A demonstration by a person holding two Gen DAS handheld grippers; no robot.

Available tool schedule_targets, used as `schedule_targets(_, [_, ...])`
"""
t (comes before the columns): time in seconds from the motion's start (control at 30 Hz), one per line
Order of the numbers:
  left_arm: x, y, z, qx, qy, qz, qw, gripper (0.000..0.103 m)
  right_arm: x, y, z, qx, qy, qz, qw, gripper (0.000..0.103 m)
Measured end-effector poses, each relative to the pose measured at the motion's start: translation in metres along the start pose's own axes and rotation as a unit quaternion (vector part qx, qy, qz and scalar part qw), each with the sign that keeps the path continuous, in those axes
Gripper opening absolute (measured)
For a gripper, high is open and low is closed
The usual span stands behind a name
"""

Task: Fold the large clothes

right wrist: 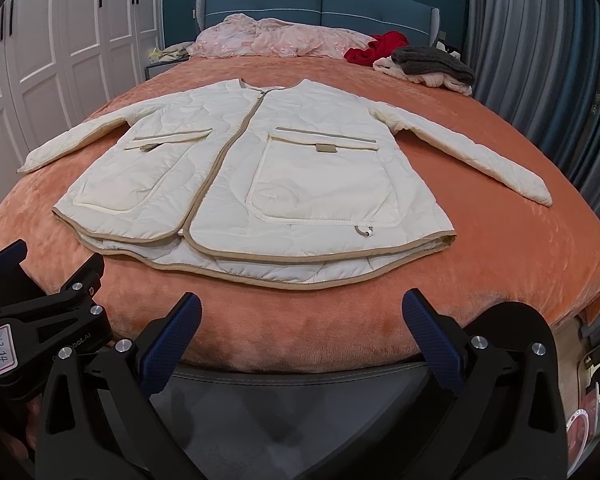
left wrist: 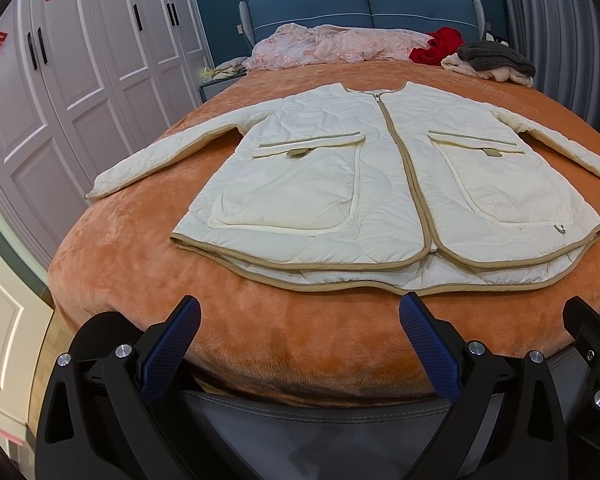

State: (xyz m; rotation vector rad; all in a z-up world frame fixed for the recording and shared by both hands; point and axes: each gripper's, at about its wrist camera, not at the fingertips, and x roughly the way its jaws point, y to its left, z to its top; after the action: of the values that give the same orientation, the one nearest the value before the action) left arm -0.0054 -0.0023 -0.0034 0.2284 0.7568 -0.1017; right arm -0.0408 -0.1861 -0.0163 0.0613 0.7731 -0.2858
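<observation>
While nothing is gripped: both tools hang at the foot of the bed (left wrist: 132,264), short of the garment.
Jacket: the cream quilted jacket (left wrist: 380,168) lies flat and face up, zipped, on the orange bedspread, hem toward the tools, collar toward the headboard.
Long axis: it runs straight away from the tools, sleeves spread to either side.
Left tool (left wrist: 300,320): fingers spread wide, empty, facing the hem just left of the zip.
Right tool (right wrist: 302,316): also spread and empty, facing the hem's right half.
Nearer sleeve: left sleeve (left wrist: 160,156) to the left tool, right sleeve (right wrist: 472,156) to the right, likely grabbed first.
</observation>
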Motion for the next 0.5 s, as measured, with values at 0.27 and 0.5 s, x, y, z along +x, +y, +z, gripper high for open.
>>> schedule_targets(0.27, [-0.0005, -0.0019, -0.0002, 0.003, -0.003, 0.001, 1.0000, 0.097, -0.0030, 0.0033, 0.0009, -0.008, -0.004, -0.001, 1.000, 0.098])
schedule_targets(0.5, [-0.0007, -0.0024, -0.0001, 0.001, 0.000, 0.001, 1.0000, 0.097, -0.0028, 0.0036, 0.0006, -0.007, -0.003, -0.001, 1.000, 0.098])
